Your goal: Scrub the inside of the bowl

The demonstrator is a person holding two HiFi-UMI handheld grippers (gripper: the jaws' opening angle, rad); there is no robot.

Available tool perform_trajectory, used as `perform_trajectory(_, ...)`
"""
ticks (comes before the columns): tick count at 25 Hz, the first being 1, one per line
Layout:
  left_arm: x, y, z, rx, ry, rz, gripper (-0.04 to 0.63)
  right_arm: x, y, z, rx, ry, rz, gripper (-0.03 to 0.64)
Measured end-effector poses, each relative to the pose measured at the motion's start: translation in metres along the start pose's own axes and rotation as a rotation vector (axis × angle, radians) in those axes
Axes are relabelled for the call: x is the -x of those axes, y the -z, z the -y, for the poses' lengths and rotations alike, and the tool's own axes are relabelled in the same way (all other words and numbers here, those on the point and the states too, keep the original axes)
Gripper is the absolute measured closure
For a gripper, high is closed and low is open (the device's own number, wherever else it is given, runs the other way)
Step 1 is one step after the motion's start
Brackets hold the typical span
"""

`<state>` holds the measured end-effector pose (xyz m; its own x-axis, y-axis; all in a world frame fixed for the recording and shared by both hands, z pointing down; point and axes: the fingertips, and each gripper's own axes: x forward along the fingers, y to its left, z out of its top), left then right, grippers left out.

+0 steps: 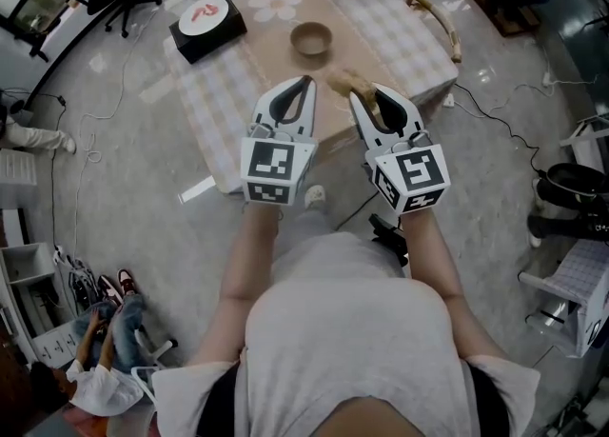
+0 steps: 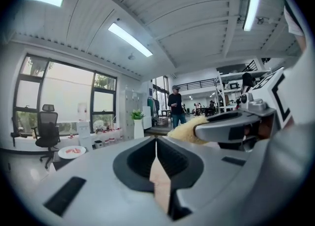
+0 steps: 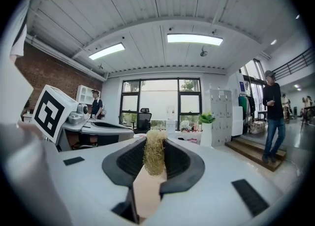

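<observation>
Checked table (image 1: 409, 35) bore one bowl (image 1: 311, 40) beyond two grippers.
Right gripper (image 1: 367, 94) clamped one scrubber (image 3: 154, 158) between its jaws; left gripper (image 2: 156, 144) was clenched empty.

A pale grey short-sleeved T-shirt (image 1: 352, 330) is worn and fills the head view at 6 o'clock, with its sleeve hems seen at 7 and 5 o'clock. Light grey trousers (image 1: 306, 228) and a white shoe (image 1: 315, 196) are seen just above it. The left gripper (image 1: 304, 81), at 11 o'clock of centre, and the right gripper (image 1: 366, 94), at 1 o'clock, are light grey teardrop shells lined with black ribbed padding. A white cube with black square markers is mounted behind each: left cube (image 1: 278, 170), right cube (image 1: 411, 176).
</observation>
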<state>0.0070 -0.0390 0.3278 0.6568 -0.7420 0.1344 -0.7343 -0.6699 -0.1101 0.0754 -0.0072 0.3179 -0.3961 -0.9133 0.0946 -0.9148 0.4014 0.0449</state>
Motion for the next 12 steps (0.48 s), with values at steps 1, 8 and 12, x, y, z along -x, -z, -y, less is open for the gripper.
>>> perform_trajectory(1,-0.006,0.002,-0.006,-0.002,0.009,-0.007,0.583,-0.009,0.001,0.003,-0.008,0.0,-0.005,0.52)
perform_trajectory(8,-0.046,0.016,-0.039,-0.015,0.071,-0.058,0.581,-0.061,0.009,0.023,-0.032,0.02,-0.035,0.52)
perform_trajectory(12,-0.06,0.024,-0.047,-0.014,0.112,-0.087,0.504,-0.081,0.012,0.031,-0.035,0.027,-0.054,0.52)
